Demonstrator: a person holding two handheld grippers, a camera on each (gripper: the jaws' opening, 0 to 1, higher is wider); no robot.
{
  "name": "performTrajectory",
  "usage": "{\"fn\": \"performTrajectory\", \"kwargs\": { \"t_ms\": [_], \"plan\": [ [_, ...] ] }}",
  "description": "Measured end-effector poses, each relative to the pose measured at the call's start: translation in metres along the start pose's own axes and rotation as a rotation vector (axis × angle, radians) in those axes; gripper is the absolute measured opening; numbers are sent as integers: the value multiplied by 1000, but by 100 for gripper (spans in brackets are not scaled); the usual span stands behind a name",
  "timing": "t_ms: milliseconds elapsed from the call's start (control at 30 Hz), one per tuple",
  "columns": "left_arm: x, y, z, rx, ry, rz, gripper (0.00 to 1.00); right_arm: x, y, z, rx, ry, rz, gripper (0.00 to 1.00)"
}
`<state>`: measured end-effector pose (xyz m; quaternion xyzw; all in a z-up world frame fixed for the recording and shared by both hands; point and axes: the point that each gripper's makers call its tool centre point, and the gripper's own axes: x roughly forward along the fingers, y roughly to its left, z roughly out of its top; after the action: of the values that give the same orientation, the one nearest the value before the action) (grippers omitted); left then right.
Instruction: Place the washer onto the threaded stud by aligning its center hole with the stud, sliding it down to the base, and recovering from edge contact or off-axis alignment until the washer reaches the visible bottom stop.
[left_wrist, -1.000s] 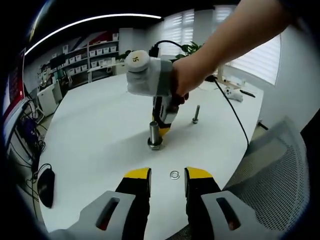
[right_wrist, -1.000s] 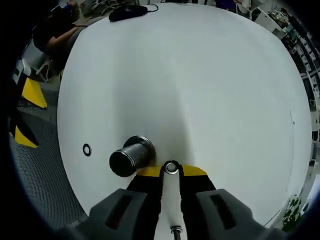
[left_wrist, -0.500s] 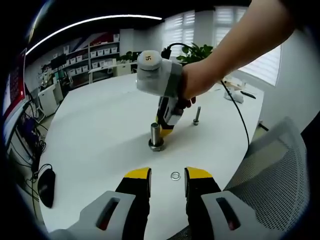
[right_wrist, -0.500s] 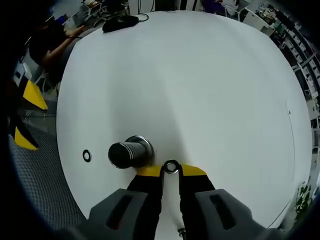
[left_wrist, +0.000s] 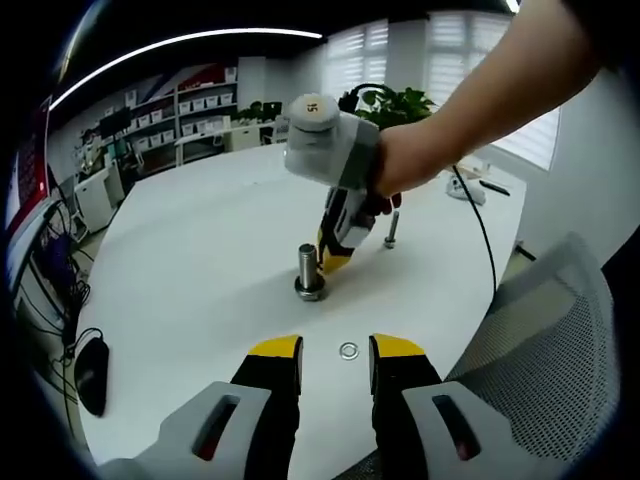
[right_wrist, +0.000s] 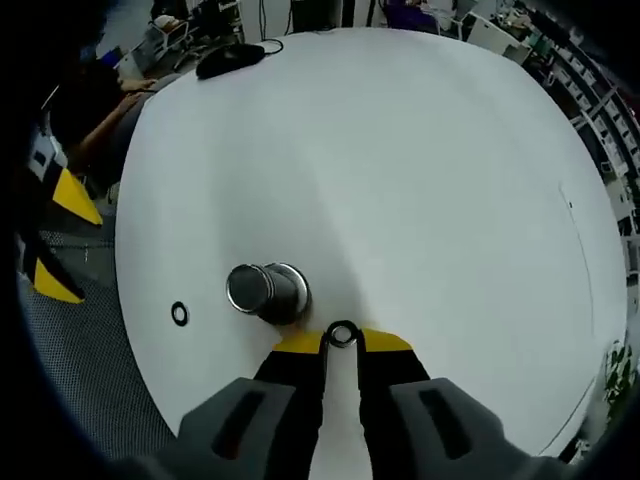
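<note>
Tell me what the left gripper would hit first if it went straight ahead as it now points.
Probably the loose washer lying on the table between the left gripper's open jaws; past that, the stud, though depth is uncertain.

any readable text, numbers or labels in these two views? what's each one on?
"15": on the round cap atop the white box of the right gripper, left gripper view.
Shelf bins and items at the far wall: any labels too small and blurred to read.
Red-lit screen at the edge of the left gripper view: blurred, unreadable.
Right gripper view: nothing readable on the washer, threaded stud or table.
</note>
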<state>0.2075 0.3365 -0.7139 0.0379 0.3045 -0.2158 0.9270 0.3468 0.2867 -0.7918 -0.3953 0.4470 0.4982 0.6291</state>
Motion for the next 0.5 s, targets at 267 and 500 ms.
{"fn": "performTrajectory", "kwargs": {
  "t_ms": [267,500],
  "plan": [
    [-1,0,1,3,-9,0,24,-17,-7,-6,15,-13,-18,14],
    [-2,2,3,1,-18,7,24,-35,-16,-18,15,-25,-46,14]
  ]
}}
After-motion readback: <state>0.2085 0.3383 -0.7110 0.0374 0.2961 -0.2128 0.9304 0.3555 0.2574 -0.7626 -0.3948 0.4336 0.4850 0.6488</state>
